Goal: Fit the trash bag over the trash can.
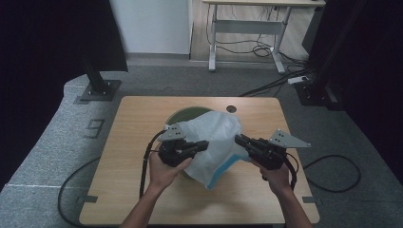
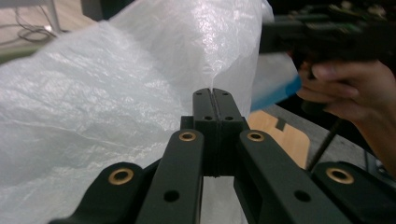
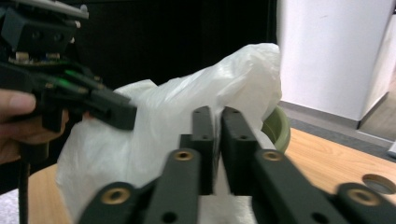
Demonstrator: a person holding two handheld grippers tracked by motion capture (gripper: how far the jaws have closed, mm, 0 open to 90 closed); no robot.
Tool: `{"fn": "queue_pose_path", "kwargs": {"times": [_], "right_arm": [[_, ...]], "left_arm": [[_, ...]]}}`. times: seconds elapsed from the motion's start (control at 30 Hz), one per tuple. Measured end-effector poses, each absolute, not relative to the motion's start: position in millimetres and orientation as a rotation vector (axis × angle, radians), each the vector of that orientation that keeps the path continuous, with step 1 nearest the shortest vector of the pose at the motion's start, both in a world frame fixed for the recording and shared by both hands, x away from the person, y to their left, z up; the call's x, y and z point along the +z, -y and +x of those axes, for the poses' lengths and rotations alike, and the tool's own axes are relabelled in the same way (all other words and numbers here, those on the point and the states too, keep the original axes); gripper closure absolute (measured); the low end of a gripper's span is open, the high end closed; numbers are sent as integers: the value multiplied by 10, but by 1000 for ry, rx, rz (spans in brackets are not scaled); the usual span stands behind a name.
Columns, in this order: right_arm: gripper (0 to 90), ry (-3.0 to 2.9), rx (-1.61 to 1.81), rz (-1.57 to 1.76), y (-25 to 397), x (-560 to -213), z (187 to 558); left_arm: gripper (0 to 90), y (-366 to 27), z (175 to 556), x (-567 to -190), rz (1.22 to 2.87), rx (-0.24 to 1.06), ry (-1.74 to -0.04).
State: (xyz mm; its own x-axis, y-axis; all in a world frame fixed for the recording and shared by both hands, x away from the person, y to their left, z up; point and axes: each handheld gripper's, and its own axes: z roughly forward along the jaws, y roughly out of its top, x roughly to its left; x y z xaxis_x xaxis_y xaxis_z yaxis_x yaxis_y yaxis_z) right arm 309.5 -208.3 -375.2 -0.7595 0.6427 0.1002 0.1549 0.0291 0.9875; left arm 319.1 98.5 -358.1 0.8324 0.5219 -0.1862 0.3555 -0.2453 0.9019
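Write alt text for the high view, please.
Two hand-held grippers, left gripper and right gripper, pinch opposite sides of a white plastic bag held over a green bin on a wooden table.

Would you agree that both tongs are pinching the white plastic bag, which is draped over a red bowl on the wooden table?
Nearly: the bowl is olive green, as the right gripper view shows. Both the left tongs and right tongs do pinch the white plastic bag on the wooden table.
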Motion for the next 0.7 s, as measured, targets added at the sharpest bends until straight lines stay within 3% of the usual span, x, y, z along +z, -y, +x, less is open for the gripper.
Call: {"fn": "queue_pose_path", "kwargs": {"times": [0.07,0.2,0.7], "right_arm": [[693,-1925,1750,800,2089,-3742,3031],[606,-1867,1711,808,2195,-3742,2822],[583,-1833,1652,855,2434,-4168,2422]], "left_arm": [[900,-1007,3218,-3576,1835,181,-676],[900,-1041,3296,-3584,1811,161,-704],[900,-1286,3391,-3549,1724,132,-775]]}}
